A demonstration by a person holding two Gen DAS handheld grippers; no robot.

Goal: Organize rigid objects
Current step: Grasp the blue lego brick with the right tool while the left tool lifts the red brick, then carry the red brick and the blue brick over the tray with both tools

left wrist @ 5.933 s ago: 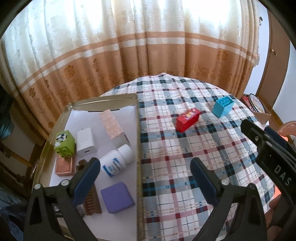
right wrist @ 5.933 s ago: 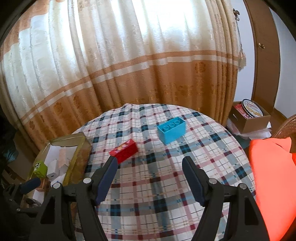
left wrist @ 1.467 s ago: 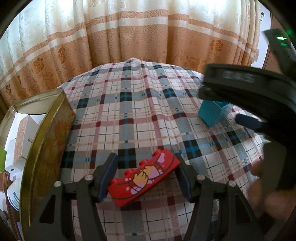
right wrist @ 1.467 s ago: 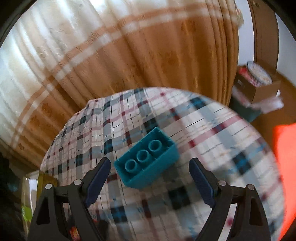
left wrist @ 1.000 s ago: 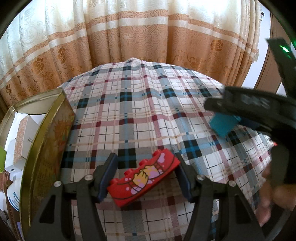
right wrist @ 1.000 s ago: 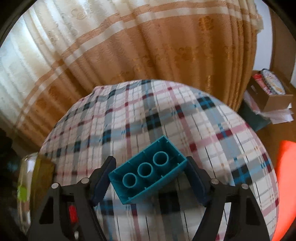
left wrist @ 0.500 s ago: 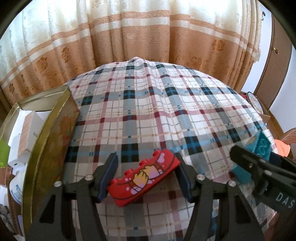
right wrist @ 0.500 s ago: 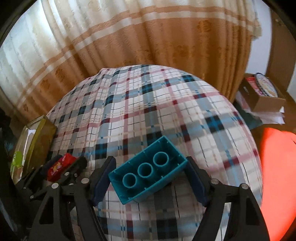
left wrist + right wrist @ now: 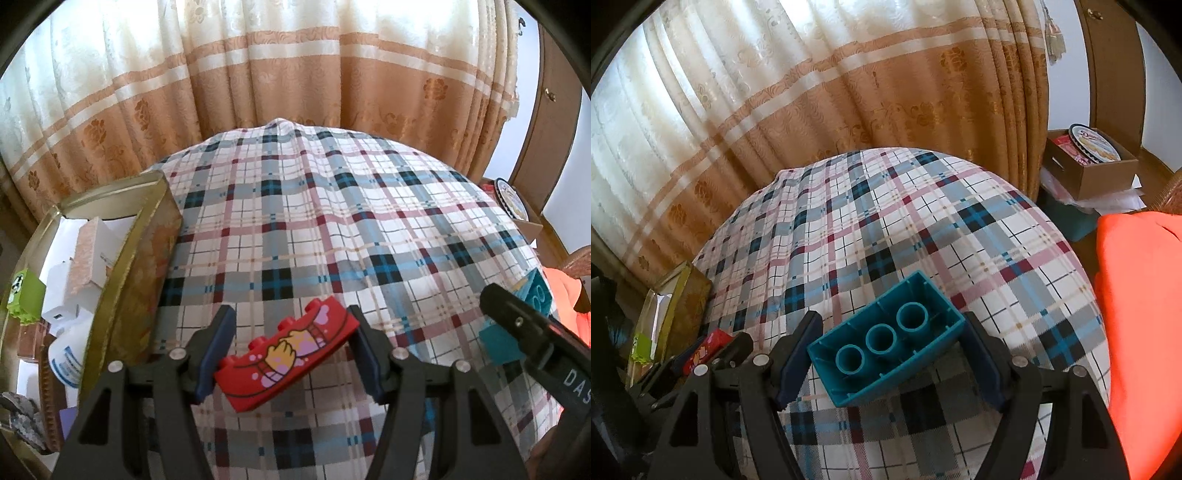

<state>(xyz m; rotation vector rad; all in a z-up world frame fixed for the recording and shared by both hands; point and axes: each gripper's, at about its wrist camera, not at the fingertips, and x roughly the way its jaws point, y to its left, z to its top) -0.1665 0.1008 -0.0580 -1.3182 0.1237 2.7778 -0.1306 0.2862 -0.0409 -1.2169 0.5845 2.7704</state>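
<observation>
My left gripper (image 9: 291, 350) is shut on a red toy brick (image 9: 286, 356) with a cartoon print, held above the plaid tablecloth (image 9: 314, 221). The right gripper (image 9: 890, 360) is shut on a teal toy brick (image 9: 886, 343), its hollow underside with three tubes facing the camera. In the left wrist view the teal brick (image 9: 532, 295) and the right gripper's body show at the right edge. In the right wrist view the red brick (image 9: 707, 349) shows at the lower left, in the left gripper. A gold tin tray (image 9: 147, 236) lies on the left.
The tray holds a green block (image 9: 24, 295), a white charger (image 9: 61, 291), a pink-topped box (image 9: 88, 254), a white pill bottle (image 9: 68, 358) and a purple block (image 9: 68, 422). Curtains hang behind the round table. An orange cushion (image 9: 1141, 332) and a cardboard box (image 9: 1089, 166) are on the right.
The right gripper has carried the teal brick back toward the near side and left, off the cloth. The left gripper has hardly moved and keeps the red brick.
</observation>
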